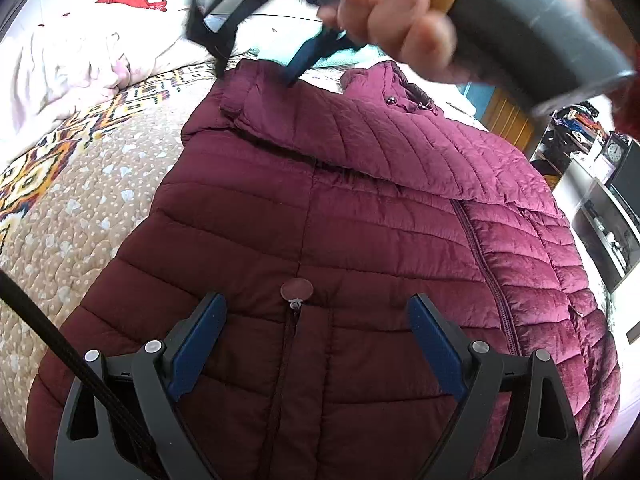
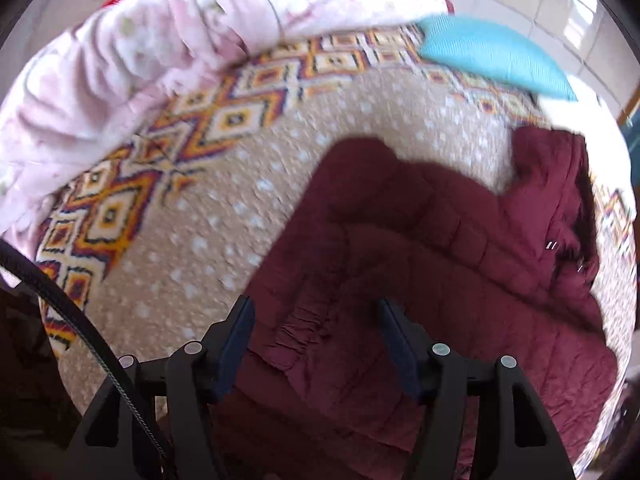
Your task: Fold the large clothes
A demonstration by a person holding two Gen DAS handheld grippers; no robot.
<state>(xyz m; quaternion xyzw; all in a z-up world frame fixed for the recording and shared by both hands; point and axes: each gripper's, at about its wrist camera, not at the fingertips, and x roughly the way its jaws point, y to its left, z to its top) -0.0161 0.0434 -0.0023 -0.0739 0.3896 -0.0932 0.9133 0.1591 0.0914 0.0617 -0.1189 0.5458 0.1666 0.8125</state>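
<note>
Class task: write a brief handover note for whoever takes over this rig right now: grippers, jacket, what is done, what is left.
Left gripper: open, empty, above the jacket's pocket zip.
Right gripper: open, pads clear of the sleeve cuff between them.
Jacket: on the bedspread, one sleeve folded across its upper part.
Left: remaining folds of the body.

No legible text, labels or numbers anywhere.

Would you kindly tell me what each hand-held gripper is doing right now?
Left hand-held gripper: open, empty, over the maroon jacket.
Right hand-held gripper: open, holding nothing, above the jacket's sleeve.
</note>
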